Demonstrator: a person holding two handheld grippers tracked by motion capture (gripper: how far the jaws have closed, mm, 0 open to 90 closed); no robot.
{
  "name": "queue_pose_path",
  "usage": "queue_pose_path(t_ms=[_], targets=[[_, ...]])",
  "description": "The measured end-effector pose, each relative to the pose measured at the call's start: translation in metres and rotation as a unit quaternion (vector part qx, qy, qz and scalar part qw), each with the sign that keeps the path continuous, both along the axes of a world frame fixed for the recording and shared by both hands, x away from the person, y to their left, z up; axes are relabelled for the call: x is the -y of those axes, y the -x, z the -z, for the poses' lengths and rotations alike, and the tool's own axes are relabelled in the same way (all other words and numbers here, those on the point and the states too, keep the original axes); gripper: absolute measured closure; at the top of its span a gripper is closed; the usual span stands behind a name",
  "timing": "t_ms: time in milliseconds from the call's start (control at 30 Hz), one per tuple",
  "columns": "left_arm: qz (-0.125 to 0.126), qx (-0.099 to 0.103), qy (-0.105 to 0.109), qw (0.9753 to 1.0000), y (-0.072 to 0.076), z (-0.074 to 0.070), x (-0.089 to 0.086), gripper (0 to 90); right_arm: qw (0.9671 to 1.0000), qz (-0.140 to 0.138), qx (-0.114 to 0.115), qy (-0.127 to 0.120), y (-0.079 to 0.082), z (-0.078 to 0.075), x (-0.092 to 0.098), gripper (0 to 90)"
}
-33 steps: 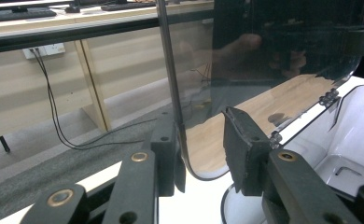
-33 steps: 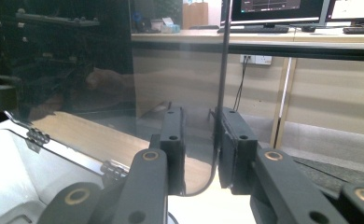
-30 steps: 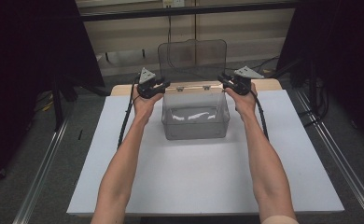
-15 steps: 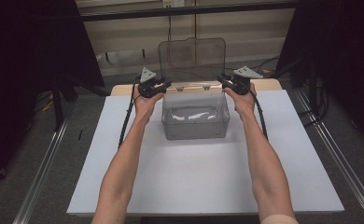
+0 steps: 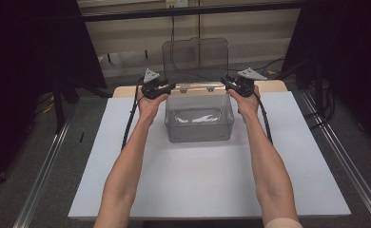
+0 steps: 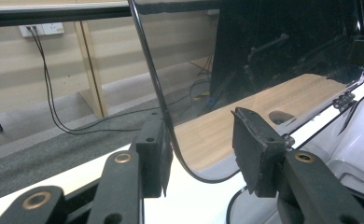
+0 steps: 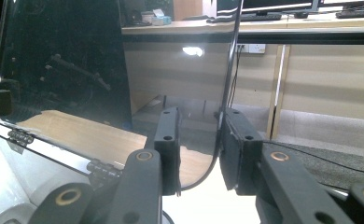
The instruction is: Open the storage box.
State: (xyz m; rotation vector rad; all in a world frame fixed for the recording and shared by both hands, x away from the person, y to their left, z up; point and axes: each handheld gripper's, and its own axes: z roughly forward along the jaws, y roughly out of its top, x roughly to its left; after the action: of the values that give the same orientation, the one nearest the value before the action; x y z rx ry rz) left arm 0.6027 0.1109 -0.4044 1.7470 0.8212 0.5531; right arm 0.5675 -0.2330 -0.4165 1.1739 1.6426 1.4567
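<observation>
On the desk (image 5: 126,156), under its white cover, nothing large has shifted since the earlier frames: the clear plastic box (image 5: 200,121) sits at the same spot toward the far middle, and both forearms reach to the same places at its back corners. The lid (image 5: 195,59) stands as upright as it did half a second ago, hinged at the box's rear edge.

Around the work, a strip of bare wood shows at the far edge of the desk beyond the white cover. Behind it runs a pale wall panel with a socket (image 6: 42,29) and dark cables hanging down to the grey floor. Dark curtains close off both sides. Nothing lies between the hands and the box.

The box is transparent with rounded corners, and something white lies at its bottom, too unclear to name. The lid is clear too, with a curved lower corner and small hinges (image 7: 19,136) along its base.

The left tongs (image 5: 167,88) are at the lid's left edge; in the left gripper view the jaws are fairly wide, the lid's edge running up just beside one pad without being clamped. The right tongs (image 5: 227,84) are at the right edge; in the right gripper view the jaws stand narrower, the lid's edge between them with a gap showing.
</observation>
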Motion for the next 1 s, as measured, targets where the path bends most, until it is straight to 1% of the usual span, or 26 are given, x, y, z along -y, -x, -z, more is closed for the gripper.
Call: queue_pose_path(t_ms=[100,167,200,233,300,400,433,467,500,533,567,600,633,667,700,733,767,800,833,900,933,967,1000], targets=[[-0.004,-0.004,0.002,1.0,-0.0002,0.0009,0.0014,55.7,1.0,0.002,-0.002,0.002,-0.0001,-0.0001,-0.0002,70.2],[-0.002,-0.007,0.0,1.0,-0.0006,0.0011,0.0022,54.2,1.0,0.004,-0.005,0.001,-0.0004,0.0004,-0.0008,69.5],[-0.004,-0.01,0.002,0.9999,-0.0004,0.0014,0.0026,53.3,1.0,0.005,-0.006,0.001,-0.0006,0.0008,-0.001,69.0],[-0.002,-0.01,-0.001,0.9999,-0.0009,0.0014,0.0022,52.8,1.0,0.005,-0.007,0.003,-0.0006,0.001,-0.0013,68.7],[-0.004,-0.017,0.002,0.9999,-0.0013,0.0022,0.0018,52.7,0.9999,0.005,-0.007,0.008,-0.0011,0.0016,-0.0011,68.7],[-0.007,-0.029,0.004,0.9996,-0.0022,0.0032,0.0013,52.6,0.9998,0.007,-0.014,0.012,-0.0015,0.0025,0.0,68.1],[-0.01,-0.035,0.009,0.9993,-0.0026,0.0037,0.0009,52.1,0.9998,0.009,-0.016,0.008,-0.0017,0.0029,0.0003,68.1],[-0.012,-0.041,0.009,0.9991,-0.0031,0.0044,0.0001,51.7,0.9998,0.01,-0.018,0.005,-0.0019,0.0032,0.0011,68.3],[-0.017,-0.046,0.015,0.9987,-0.0036,0.0051,-0.0009,50.8,0.9997,0.01,-0.021,0.003,-0.0018,0.0033,0.0017,68.3],[-0.023,-0.058,0.024,0.9978,-0.0046,0.006,-0.0024,50.5,0.9998,0.01,-0.019,0.0,-0.0021,0.0034,0.0021,68.9],[-0.024,-0.049,0.013,0.9984,-0.0046,0.0063,-0.0038,50.3,0.9998,0.01,-0.018,-0.003,-0.002,0.0027,0.0023,69.0],[-0.02,-0.045,0.008,0.9987,-0.0048,0.0062,-0.004,55.9,0.9998,0.008,-0.016,-0.006,-0.002,0.0019,0.0025,71.2],[-0.019,-0.053,0.015,0.9983,-0.0049,0.0059,-0.0033,56.1,0.9998,0.006,-0.015,-0.014,-0.002,0.0011,0.002,70.3],[-0.026,-0.055,0.033,0.9976,-0.0041,0.0051,-0.0023,57.9,0.9998,0.006,-0.015,-0.013,-0.0019,0.0,0.0007,69.7],[-0.024,-0.054,0.041,0.9974,-0.0033,0.0045,0.0007,56.6,0.9998,0.012,-0.012,-0.005,-0.0019,-0.0003,-0.0005,69.3],[-0.018,-0.052,0.03,0.998,-0.0024,0.0043,0.0034,56.1,0.9998,0.014,-0.017,-0.001,-0.0019,0.0003,-0.0009,68.6],[-0.021,-0.053,0.013,0.9983,-0.0021,0.0048,0.0043,50.3,0.9996,0.016,-0.023,0.004,-0.0019,0.0012,-0.0004,67.7],[-0.02,-0.058,0.015,0.998,-0.0021,0.0061,0.0035,46.0,0.9993,0.02,-0.03,0.009,-0.0014,0.0017,0.0011,64.5],[-0.015,-0.063,0.018,0.9977,-0.0026,0.0082,0.0028,44.5,0.9992,0.018,-0.035,0.006,-0.0012,0.002,0.0034,64.0],[-0.021,-0.066,0.026,0.9972,-0.0038,0.0096,0.0008,41.7,0.9994,0.015,-0.032,0.007,-0.0004,0.0001,0.0055,62.6],[-0.021,-0.066,0.023,0.9973,-0.004,0.0096,0.0002,40.4,0.9994,0.018,-0.028,0.008,-0.0002,-0.001,0.0051,62.6],[-0.022,-0.066,0.026,0.9973,-0.004,0.009,-0.0002,39.9,0.9995,0.018,-0.024,0.006,-0.0004,-0.0017,0.0049,62.4],[-0.022,-0.065,0.025,0.9973,-0.004,0.0085,0.0,37.8,0.9995,0.019,-0.023,0.008,-0.0005,-0.0016,0.0047,62.3]])
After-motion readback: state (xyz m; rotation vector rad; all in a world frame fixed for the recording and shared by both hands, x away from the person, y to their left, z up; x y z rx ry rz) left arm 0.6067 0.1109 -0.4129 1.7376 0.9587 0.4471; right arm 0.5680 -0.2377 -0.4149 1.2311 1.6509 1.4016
